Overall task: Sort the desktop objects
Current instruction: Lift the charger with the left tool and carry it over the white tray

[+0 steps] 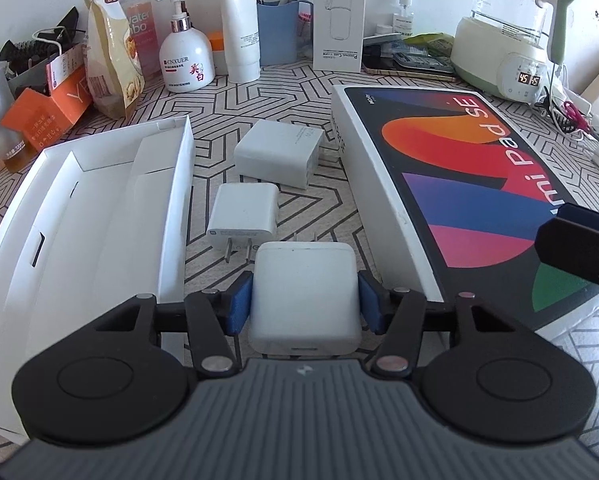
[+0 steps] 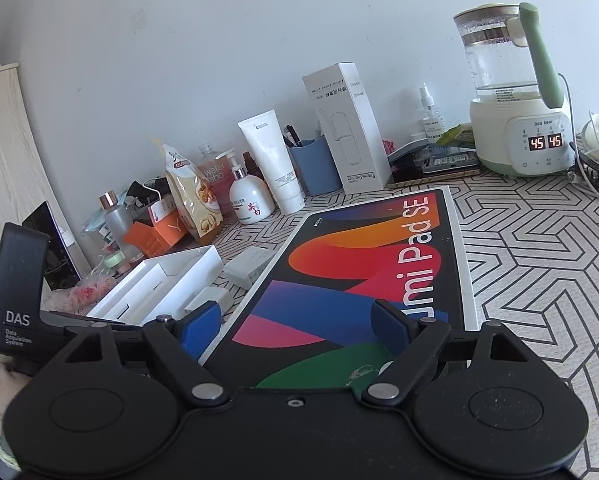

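The white charger sits between the two blue pads of the left gripper, which pinches it on both sides, with its prongs pointing away from the camera. It is just beside the near corner of the open white tray, to the right of the tray wall, and it seems low over the table, though I cannot tell if it is lifted or resting. A smaller plug lies just behind it with its prongs toward the gripper, and a bigger adapter lies farther back; both are in the gap between the tray and the colourful tablet box. I judge that the step in hand is to carry the charger into the tray. To do it well, the grip should remain firm and level, because the body is smooth and can slip or turn between the pads. The charger should be raised enough to pass over the tray wall and not knock it, then moved left and lowered onto the flat floor of the tray before the pads open. The lift should be straight up, as the smaller plug is very near. The right gripper hangs over the tablet box with its fingers spread wide and holds nothing; it is well apart from the tray and need not move.
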`<state>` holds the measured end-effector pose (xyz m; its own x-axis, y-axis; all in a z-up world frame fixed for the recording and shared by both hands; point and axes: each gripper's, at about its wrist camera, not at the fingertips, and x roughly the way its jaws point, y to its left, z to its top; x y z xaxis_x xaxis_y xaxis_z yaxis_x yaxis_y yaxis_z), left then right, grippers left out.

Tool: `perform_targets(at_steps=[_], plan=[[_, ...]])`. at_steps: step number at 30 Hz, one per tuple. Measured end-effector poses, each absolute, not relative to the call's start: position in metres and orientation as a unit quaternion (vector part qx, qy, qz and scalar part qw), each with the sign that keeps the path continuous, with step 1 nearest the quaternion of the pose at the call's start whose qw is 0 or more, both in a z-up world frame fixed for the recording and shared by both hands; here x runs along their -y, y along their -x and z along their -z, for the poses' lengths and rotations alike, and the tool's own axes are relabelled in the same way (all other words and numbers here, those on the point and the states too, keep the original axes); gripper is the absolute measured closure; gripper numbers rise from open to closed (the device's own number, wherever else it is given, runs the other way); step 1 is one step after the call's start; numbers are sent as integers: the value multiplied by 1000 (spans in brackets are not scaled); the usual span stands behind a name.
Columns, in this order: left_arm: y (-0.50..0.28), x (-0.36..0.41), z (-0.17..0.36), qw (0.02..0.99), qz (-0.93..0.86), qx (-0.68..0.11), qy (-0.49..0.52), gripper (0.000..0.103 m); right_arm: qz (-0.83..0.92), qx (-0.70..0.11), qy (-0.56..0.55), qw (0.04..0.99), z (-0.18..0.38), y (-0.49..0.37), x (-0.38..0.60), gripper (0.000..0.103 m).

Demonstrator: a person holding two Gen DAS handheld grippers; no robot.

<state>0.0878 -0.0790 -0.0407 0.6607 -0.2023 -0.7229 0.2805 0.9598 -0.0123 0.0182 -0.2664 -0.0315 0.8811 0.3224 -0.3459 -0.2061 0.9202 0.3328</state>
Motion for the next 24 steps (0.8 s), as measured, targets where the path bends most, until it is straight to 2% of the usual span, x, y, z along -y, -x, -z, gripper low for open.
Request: perform_targets(at_steps=[11, 24], plan=[[-78, 79, 39, 910, 158, -380, -47, 50, -132, -205, -142, 959, 32, -19, 264, 17], [-47, 31, 4, 934, 138, -329, 5, 50, -149, -219, -115, 957, 25, -21, 241, 17]])
